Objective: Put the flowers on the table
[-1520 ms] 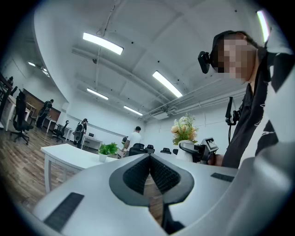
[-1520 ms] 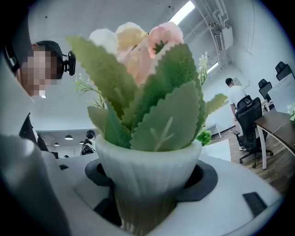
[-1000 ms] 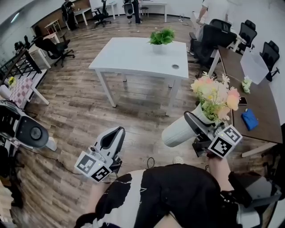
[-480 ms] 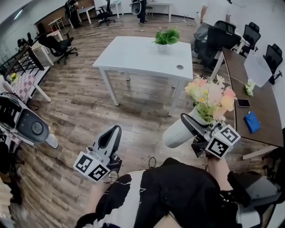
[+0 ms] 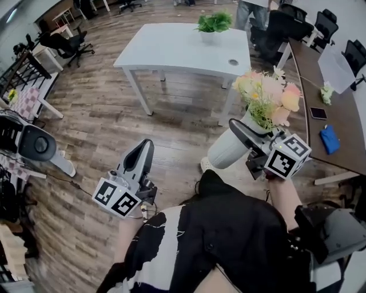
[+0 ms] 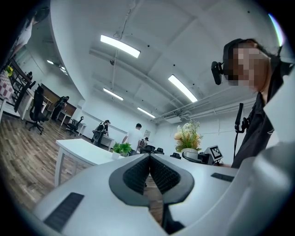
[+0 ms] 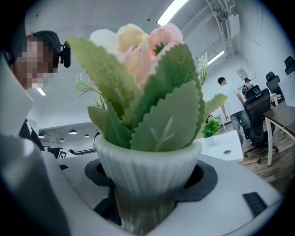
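Observation:
My right gripper (image 5: 240, 137) is shut on a white ribbed vase (image 5: 225, 151) of pink, peach and yellow flowers (image 5: 264, 94), carried tilted above the wooden floor. In the right gripper view the vase (image 7: 147, 170) sits between the dark pads (image 7: 207, 177), and the flowers (image 7: 147, 92) fill the view. The white table (image 5: 171, 48) stands ahead, with a green potted plant (image 5: 214, 23) at its far edge. My left gripper (image 5: 144, 150) hangs low at the left, shut and holding nothing; its pads (image 6: 138, 173) meet.
A brown desk (image 5: 334, 86) with a phone (image 5: 318, 113) and a blue cloth (image 5: 331, 139) runs along the right, with black office chairs (image 5: 280, 28) behind it. A white exercise machine (image 5: 34, 146) stands at the left. A person (image 5: 254, 11) stands beyond the white table.
The person has stepped toward the white table, and both grippers have risen a little in view. The vase stays gripped; the left gripper stays shut.

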`<state>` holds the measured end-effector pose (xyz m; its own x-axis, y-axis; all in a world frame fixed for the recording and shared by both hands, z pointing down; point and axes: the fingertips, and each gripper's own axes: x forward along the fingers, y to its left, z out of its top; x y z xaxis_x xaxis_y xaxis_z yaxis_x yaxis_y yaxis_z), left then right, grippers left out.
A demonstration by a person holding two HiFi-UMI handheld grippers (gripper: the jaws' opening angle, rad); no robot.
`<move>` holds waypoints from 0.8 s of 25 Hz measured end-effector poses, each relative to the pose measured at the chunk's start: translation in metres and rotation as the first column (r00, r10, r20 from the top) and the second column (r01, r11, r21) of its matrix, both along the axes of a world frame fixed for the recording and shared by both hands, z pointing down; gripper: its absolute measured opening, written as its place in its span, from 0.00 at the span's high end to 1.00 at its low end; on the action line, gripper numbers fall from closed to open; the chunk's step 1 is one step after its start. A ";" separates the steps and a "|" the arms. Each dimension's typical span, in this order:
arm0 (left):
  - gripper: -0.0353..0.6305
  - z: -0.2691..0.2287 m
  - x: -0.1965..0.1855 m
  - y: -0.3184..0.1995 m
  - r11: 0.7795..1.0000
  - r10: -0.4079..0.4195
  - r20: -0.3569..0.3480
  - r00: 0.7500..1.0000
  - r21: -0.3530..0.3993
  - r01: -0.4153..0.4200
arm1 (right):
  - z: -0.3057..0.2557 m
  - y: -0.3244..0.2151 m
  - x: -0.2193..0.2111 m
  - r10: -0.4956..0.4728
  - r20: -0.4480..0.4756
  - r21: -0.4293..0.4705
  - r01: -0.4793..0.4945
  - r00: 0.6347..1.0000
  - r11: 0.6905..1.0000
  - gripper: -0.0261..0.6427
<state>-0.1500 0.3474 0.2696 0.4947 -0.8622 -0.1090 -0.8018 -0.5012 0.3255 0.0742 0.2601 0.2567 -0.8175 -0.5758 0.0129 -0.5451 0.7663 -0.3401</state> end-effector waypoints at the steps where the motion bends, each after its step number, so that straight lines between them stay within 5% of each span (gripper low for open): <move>1: 0.93 0.001 0.000 -0.003 1.000 -0.001 -0.001 1.000 -0.003 0.001 | 0.001 -0.003 -0.003 -0.007 -0.003 -0.002 0.007 1.000 1.000 0.43; 20: 0.93 0.004 -0.009 -0.120 0.999 -0.043 0.009 0.999 -0.018 0.043 | 0.018 -0.137 -0.029 -0.076 0.019 -0.016 0.076 0.997 0.997 0.43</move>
<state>-0.1585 0.2274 0.2738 0.4581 -0.8844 -0.0891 -0.8253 -0.4604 0.3268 0.0454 0.1235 0.2743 -0.8591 -0.5117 0.0065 -0.4790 0.7995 -0.3624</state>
